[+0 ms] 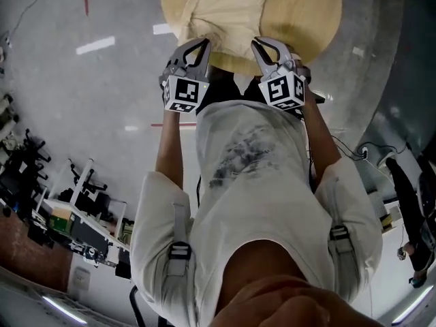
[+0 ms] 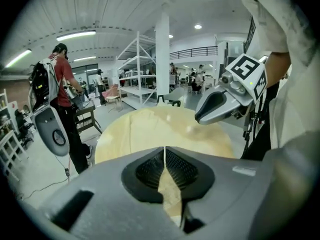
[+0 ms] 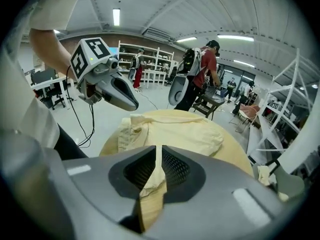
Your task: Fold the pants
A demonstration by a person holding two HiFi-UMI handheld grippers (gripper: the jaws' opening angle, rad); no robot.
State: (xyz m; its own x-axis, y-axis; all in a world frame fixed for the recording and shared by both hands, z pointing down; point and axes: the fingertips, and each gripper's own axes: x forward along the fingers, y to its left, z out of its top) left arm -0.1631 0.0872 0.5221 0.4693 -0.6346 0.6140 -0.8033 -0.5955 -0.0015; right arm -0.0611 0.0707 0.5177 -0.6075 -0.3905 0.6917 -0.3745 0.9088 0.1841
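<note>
Closest, my left claw (image 1: pixel 202 43) is pressed together, empty, my right claw (image 1: pixel 256 43) a slit apart, both at the near edge of the pants (image 1: pixel 225 9) on the table (image 1: pixel 313 12), top centre; lowered like this, they would likely shove cloth, not grip it.

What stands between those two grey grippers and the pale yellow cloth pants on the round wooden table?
Nothing visible. The left gripper and right gripper hover by the near edge of the pale yellow pants on the round wooden table, with no other object between them and the cloth.
</note>
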